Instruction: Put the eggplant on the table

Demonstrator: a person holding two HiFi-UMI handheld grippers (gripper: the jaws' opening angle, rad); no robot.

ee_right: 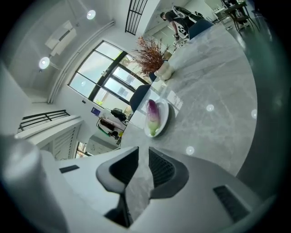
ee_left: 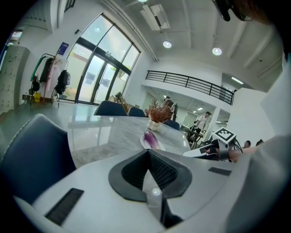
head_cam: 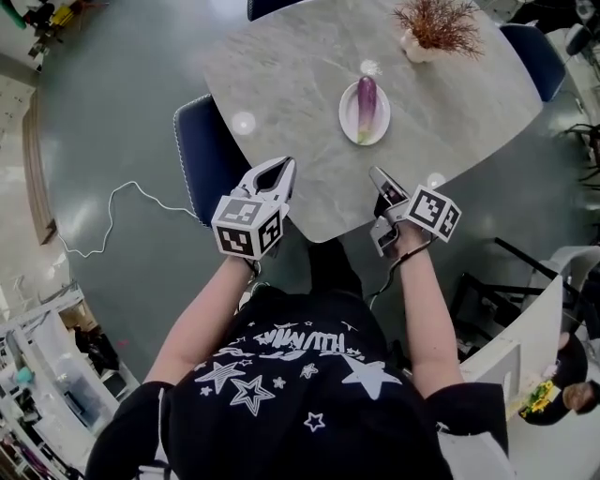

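Note:
A purple eggplant (head_cam: 366, 98) with a pale green end lies on a small white plate (head_cam: 349, 127) on the grey marble table (head_cam: 300, 75). In the left gripper view the eggplant (ee_left: 151, 139) is straight ahead across the table; the right gripper view shows the eggplant (ee_right: 153, 116) on its plate (ee_right: 163, 124). Both grippers hover at the table's near edge, well short of the plate. My left gripper (head_cam: 279, 169) is shut and empty, its tips touching (ee_left: 148, 152). My right gripper (head_cam: 378, 176) holds nothing, with a narrow gap between its jaws (ee_right: 143, 152).
A white vase with dried reddish twigs (head_cam: 436, 28) stands at the table's far right. A dark blue chair (head_cam: 206, 155) is tucked in left of my left gripper, another chair (head_cam: 534, 52) at the far right. A white cable (head_cam: 112, 216) lies on the floor.

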